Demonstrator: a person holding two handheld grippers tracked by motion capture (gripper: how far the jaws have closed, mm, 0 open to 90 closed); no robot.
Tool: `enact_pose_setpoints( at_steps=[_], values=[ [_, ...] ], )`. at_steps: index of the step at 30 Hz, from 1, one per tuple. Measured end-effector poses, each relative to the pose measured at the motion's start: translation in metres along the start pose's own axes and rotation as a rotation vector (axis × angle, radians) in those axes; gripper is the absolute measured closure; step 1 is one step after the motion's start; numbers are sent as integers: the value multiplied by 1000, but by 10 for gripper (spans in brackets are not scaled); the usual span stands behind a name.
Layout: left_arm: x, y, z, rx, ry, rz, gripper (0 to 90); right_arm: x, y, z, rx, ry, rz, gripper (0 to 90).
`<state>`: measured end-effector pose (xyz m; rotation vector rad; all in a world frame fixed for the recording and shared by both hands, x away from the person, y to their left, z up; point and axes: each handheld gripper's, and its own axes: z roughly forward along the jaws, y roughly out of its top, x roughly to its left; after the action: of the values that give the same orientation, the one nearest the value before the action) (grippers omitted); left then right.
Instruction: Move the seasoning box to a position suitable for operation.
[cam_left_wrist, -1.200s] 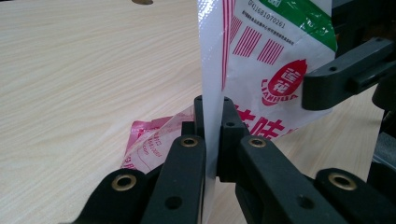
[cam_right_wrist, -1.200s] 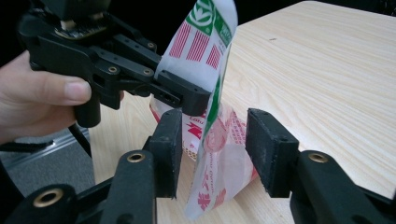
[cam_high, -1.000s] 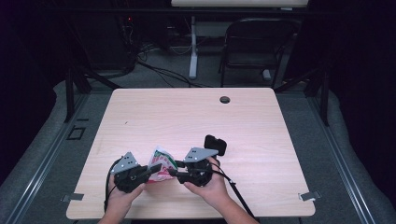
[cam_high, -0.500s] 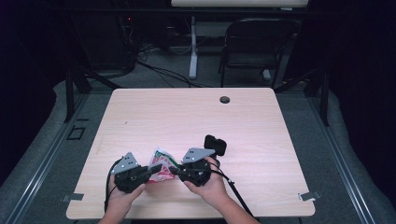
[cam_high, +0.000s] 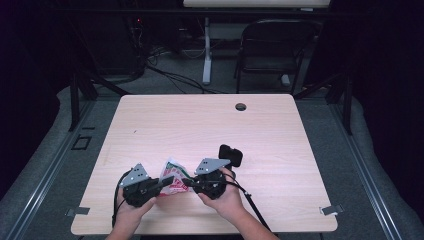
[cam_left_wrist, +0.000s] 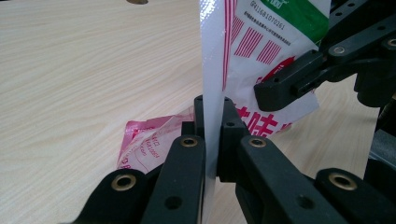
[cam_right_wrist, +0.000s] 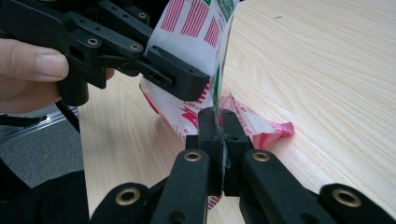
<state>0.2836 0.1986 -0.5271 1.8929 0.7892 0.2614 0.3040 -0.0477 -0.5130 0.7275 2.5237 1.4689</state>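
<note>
High view: snack packet (cam_high: 172, 181) pinched edgewise between left gripper (cam_high: 161, 183) and right gripper (cam_high: 186, 182) jaws, both clamped.

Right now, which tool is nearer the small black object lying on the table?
Right. The right tool sits just beside the black object; the left tool is farther off, across the packet both clamp.

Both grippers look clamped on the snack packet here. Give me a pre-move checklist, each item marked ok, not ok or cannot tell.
1. Left gripper shut on the packet edge: ok, film pinched between its jaws.
2. Right gripper shut on the packet: ok; its jaws have just been closing, with the film between them.
3. Two grips on separate edges, grippers apart: ok.
4. Packet partly lifted, lower end resting on the table: ok.
5. Packet already torn open: cannot tell.
6. Black object beside the right gripper out of the way: ok.
</note>
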Motion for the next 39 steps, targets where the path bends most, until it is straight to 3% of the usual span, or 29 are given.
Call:
enact_pose_setpoints(
  at_steps=[11, 15, 16, 19, 20, 21, 22, 28, 34, 36, 39],
  values=[
    [-1, -1, -1, -17, 13, 6, 896, -2, 3, 0, 5, 0, 3, 900],
    [0, 0, -3, -12, 12, 14, 899, -2, 4, 0, -5, -11, 14, 900],
    [-1, 0, -2, -30, 32, 15, 899, -3, 5, 0, -12, -21, 21, 900],
    [-1, 1, -4, -23, 18, 17, 899, -4, 6, 0, -26, -29, 31, 900],
    [-3, 1, -4, -37, 40, 18, 899, -4, 7, 0, -29, -30, 31, 900],
    [-2, 2, -6, -24, 26, 29, 898, -4, 8, 1, -35, -33, 36, 900],
    [-3, 2, -5, -40, 48, 26, 898, -5, 8, 0, -33, -35, 30, 900],
    [0, 2, -7, -49, 44, 12, 879, -6, 13, 4, -58, -38, 30, 900],
    [3, 1, -8, -71, 52, -7, 794, -5, 14, 4, -73, -33, 31, 900],
    [3, 1, -8, -67, 56, 4, 766, -5, 14, 2, -79, -32, 28, 900],
    [5, -1, -6, -58, 31, 10, 710, -6, 15, -1, -86, -30, 29, 900]
  ],
)
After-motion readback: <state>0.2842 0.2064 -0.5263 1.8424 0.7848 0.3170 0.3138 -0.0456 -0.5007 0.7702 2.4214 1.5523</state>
